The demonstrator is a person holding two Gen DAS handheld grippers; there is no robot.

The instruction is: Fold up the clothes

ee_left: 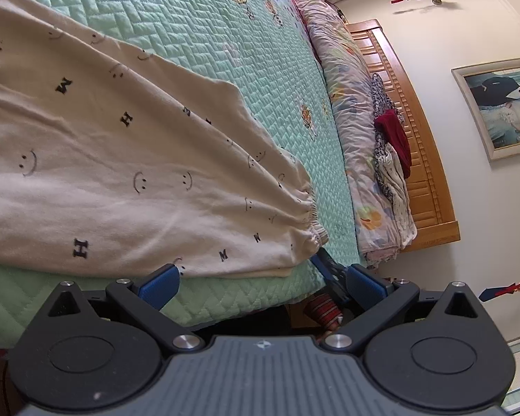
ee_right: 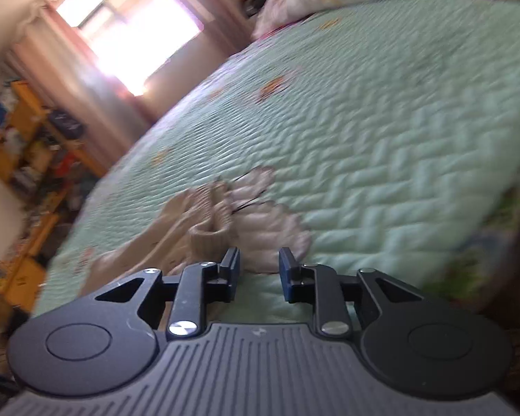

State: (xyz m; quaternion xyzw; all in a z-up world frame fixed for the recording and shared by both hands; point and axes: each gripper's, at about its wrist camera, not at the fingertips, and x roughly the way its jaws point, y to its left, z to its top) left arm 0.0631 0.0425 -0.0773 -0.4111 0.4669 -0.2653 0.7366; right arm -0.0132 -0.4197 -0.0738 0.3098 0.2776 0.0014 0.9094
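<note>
From where I watched, a mint-green quilted bedspread (ee_left: 197, 17) filled most of both views. In the left wrist view, a floral duvet (ee_left: 346, 104) lay rolled along the bed's far side, right of centre, against a wooden headboard (ee_left: 416, 131). A dark red cloth (ee_left: 395, 138) lay on top of the duvet. A framed photograph (ee_left: 499, 104) hung on the pale wall at the right edge. In the blurred right wrist view, a bright window (ee_right: 131, 34) with pinkish curtains (ee_right: 69, 69) glowed upper left, above cluttered orange shelves (ee_right: 27, 145) at the left edge.
</note>
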